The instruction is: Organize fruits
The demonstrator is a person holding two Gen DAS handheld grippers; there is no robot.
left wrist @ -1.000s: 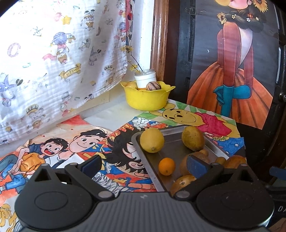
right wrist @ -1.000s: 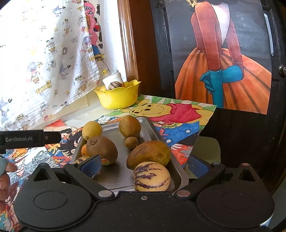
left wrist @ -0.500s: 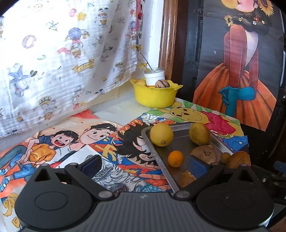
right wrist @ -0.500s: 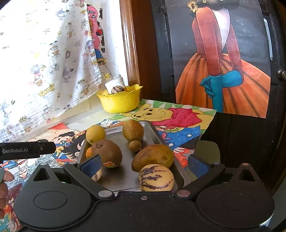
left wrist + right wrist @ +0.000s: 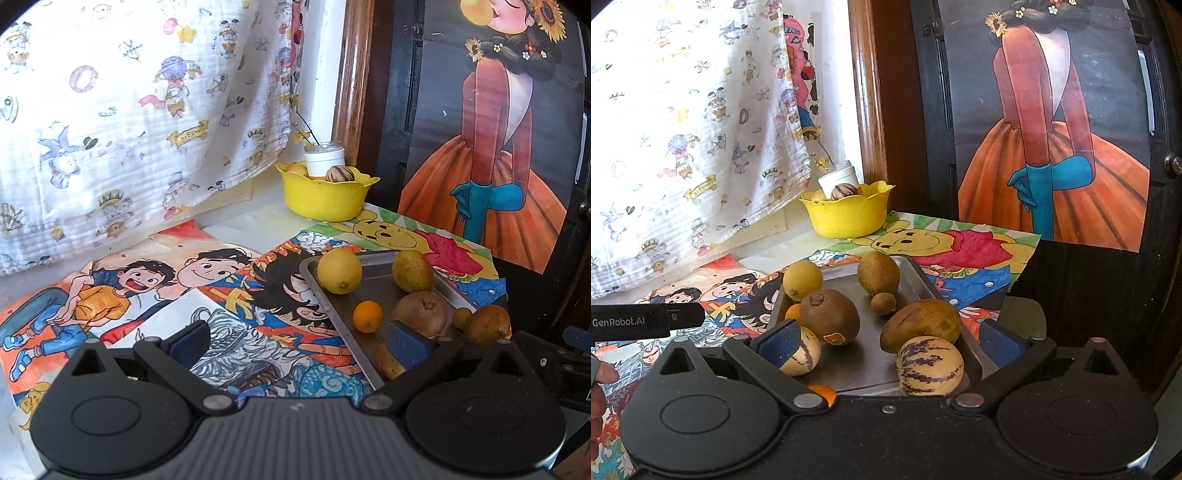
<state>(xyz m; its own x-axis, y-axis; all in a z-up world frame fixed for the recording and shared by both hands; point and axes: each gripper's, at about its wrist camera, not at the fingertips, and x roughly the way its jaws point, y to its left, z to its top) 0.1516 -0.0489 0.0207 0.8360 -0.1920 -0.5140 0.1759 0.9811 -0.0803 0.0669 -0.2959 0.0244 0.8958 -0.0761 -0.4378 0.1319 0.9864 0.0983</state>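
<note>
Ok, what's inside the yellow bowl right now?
In the yellow bowl: a purple-striped fruit, a yellowish fruit at its left edge, and a white jar standing inside or just behind. The bowl's wall hides anything lower.

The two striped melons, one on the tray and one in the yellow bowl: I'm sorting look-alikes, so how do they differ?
The tray melon lies at the near edge of the metal tray; the bowl melon sits in the yellow bowl at the back. The tray melon shows whole; the bowl melon is half hidden by the rim. Both are cream with purple stripes.
</note>
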